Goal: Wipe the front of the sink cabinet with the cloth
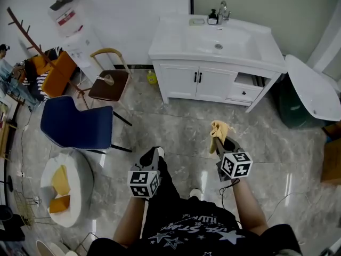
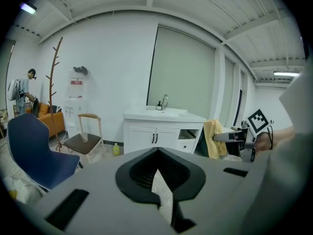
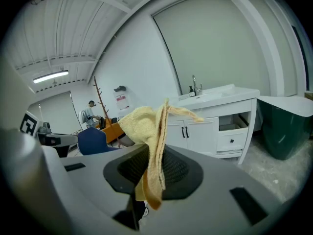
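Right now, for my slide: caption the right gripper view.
Right gripper clamping yellow cloth, white sink cabinet ahead, drawer open.

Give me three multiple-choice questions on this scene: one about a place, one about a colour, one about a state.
1. Where is the cloth?
A. on the floor
B. in the right gripper's jaws
C. draped over a door
2. What colour is the cabinet?
A. white
B. grey
C. brown
3. The cabinet's two doors are:
A. both wide open
B. missing
C. shut

Answers:
1 B: the right gripper view shows the cloth pinched in the jaws and hanging down.
2 A: its front and sides are white in every view.
3 C: both sit flush, with their handles side by side.
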`<action>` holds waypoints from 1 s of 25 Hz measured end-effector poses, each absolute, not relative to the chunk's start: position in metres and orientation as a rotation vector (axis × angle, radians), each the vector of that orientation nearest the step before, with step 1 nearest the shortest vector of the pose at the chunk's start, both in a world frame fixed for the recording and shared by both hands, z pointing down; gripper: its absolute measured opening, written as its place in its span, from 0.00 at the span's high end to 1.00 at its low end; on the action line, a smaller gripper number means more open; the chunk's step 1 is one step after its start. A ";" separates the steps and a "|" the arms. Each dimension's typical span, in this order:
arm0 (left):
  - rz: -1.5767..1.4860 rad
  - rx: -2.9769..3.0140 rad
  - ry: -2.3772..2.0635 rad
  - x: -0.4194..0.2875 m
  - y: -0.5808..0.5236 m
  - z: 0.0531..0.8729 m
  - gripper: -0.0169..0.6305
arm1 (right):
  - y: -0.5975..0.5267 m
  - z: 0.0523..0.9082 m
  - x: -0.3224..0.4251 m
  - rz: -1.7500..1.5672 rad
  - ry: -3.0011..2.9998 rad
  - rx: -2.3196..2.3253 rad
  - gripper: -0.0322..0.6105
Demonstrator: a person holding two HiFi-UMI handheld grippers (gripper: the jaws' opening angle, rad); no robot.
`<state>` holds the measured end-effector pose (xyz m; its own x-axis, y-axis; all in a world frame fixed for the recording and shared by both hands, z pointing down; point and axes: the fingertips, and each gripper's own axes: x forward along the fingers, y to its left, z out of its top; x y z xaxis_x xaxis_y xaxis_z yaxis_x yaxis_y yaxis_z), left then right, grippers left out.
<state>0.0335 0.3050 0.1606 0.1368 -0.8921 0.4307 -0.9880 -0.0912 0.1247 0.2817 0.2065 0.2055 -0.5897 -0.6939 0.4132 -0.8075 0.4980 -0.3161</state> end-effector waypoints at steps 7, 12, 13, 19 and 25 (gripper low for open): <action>0.366 2.106 -1.676 -0.030 0.191 0.193 0.95 | 0.119 0.229 0.233 0.729 -2.396 1.401 0.82; 0.413 2.193 -1.576 -0.081 0.080 0.207 0.95 | 0.031 0.247 0.176 0.754 -2.320 1.490 0.82; 0.419 2.215 -1.557 -0.089 0.058 0.206 0.95 | 0.013 0.248 0.163 0.766 -2.311 1.506 0.82; 0.488 2.284 -1.446 -0.122 -0.030 0.226 0.95 | -0.063 0.259 0.099 0.802 -2.282 1.543 0.82; 0.444 2.192 -1.441 -0.139 -0.061 0.269 0.95 | -0.095 0.300 0.079 0.823 -2.249 1.511 0.82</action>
<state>-0.1390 -0.0607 0.2691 0.3940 -0.7644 0.5104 -0.9191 -0.3330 0.2106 0.0786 -0.0955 0.3002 -0.3964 -0.7390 0.5447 -0.9160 0.2791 -0.2881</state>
